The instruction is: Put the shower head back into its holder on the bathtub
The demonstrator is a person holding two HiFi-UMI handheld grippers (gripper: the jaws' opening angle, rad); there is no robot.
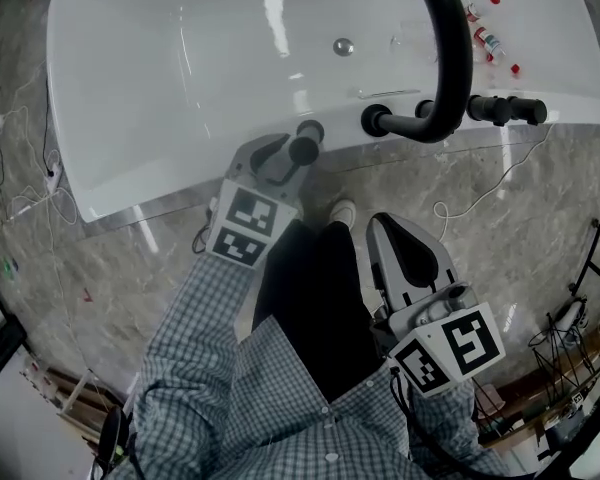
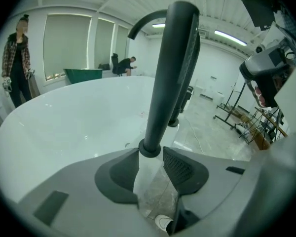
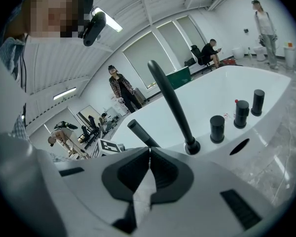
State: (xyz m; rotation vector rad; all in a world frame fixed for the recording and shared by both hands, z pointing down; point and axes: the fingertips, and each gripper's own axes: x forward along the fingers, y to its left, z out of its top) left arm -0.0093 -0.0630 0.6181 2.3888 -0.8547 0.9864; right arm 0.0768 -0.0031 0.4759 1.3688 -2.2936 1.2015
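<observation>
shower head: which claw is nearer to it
Left. The left claw grips the shower head at the tub edge; the right claw sits back over the floor, well apart.

The slim black shower head is held upright on the near rim of the glossy white bathtub, which is seen empty.

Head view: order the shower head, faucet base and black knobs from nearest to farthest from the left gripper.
1. shower head, between the left gripper's jaws, on the tub rim.
2. faucet base, further right along the rim.
3. black knobs, farthest right, past the faucet.
</observation>
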